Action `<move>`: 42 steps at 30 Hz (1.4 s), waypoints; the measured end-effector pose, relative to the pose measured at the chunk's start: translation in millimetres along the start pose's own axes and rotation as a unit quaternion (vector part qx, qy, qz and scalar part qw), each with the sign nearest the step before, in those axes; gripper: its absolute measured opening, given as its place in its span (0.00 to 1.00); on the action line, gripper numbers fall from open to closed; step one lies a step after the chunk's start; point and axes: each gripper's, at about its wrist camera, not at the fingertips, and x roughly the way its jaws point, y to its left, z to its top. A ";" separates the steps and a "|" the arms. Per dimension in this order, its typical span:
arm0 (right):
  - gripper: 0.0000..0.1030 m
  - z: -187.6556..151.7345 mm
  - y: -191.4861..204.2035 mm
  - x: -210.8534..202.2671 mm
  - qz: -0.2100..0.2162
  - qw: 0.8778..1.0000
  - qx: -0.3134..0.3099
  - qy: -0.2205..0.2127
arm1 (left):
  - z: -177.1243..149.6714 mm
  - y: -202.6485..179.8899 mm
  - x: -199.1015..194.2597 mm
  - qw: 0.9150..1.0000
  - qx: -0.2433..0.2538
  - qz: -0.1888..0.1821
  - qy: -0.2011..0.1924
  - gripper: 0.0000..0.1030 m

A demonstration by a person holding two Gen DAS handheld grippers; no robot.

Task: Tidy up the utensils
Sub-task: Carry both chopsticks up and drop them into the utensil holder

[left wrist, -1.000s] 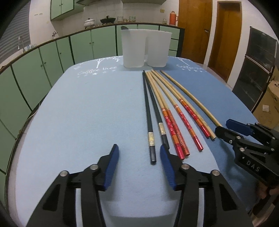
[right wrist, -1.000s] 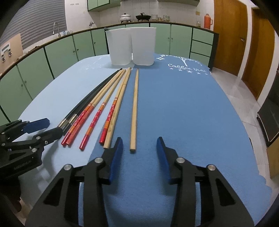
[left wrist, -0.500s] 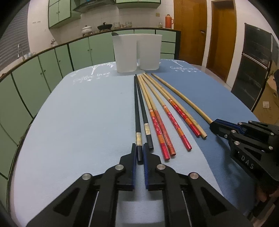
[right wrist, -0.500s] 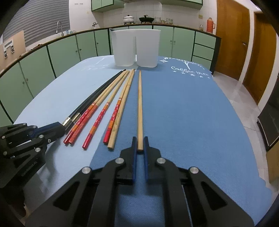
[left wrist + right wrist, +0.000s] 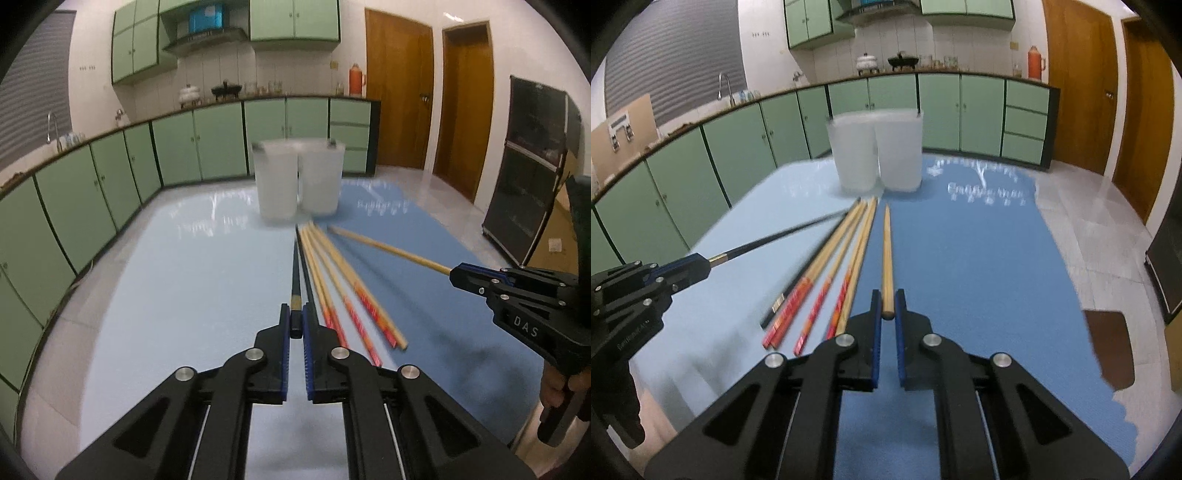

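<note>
Clamping a black chopstick, the left claw lifts its near end off the bench, the right claw likewise pinching a plain wooden chopstick.

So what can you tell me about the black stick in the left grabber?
The black chopstick is long, thin and dark, with a pale band near its thick end. The left gripper is shut on that end, its blue fingers pressing both sides. From the right camera it looks lifted and slanting, its tip pointing toward the two white cups. Whether the tip touches the tablecloth is too blurred to tell.
</note>
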 end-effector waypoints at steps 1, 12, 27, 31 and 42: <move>0.06 7.1 -1.0 -6.1 0.002 1.000 -0.001 -0.009 | 6.5 0.9 -3.5 1.000 0.000 -0.001 -0.008 0.06; 0.06 82.6 -9.9 -42.8 0.033 0.998 -0.002 -0.058 | 78.6 15.6 -28.6 0.997 -0.009 -0.026 -0.072 0.06; 0.06 157.9 -19.3 -34.5 0.054 0.998 -0.005 -0.044 | 128.2 22.5 -17.2 0.995 -0.014 -0.051 -0.090 0.06; 0.06 166.1 -23.1 -34.4 0.064 0.997 -0.003 -0.045 | 132.6 20.3 -20.1 0.994 -0.012 -0.050 -0.098 0.06; 0.06 221.7 -32.9 -53.6 0.064 0.992 -0.017 -0.105 | 180.2 23.0 -36.1 0.987 -0.004 -0.044 -0.154 0.06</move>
